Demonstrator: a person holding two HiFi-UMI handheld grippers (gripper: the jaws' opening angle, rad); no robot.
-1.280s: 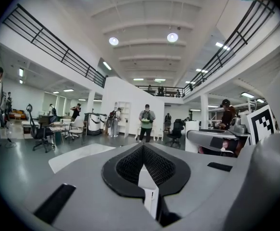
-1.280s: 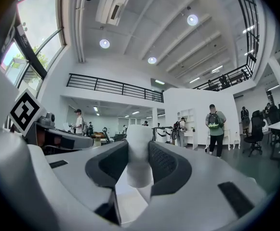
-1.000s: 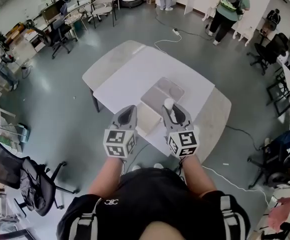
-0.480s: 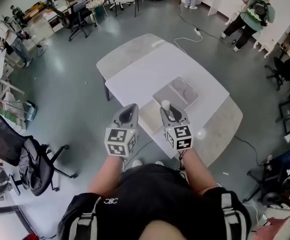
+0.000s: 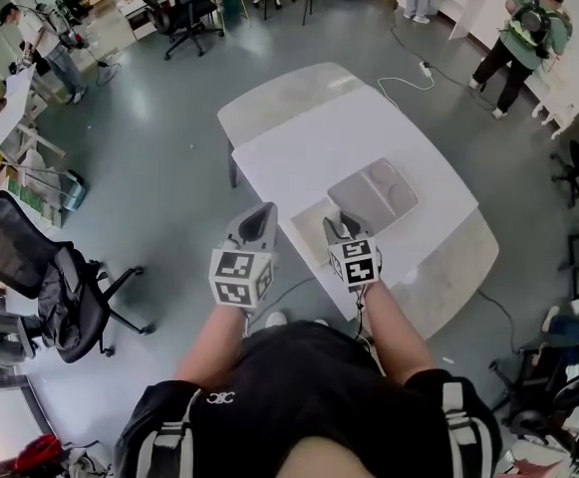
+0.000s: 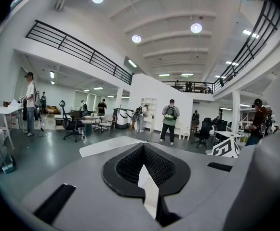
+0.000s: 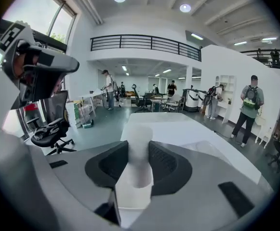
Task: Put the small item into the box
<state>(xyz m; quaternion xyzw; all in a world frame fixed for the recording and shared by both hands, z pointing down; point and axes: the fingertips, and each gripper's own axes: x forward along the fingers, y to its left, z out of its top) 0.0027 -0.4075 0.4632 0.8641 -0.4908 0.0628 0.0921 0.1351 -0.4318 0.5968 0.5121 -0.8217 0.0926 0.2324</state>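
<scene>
Two grippers hang over the near edge of the white table (image 5: 319, 137), and much is masked. The right gripper (image 7: 139, 146) pinches the small white cylinder (image 7: 140, 160) upright between its dark pads. The cylinder's lower end drops out of sight behind the gripper body, and the head view does not show it at all. The left gripper (image 6: 142, 153) has its jaws pressed together on nothing. The grey box (image 5: 377, 192) lies on the table just beyond the right gripper, too small and blurred to read its inside.
</scene>
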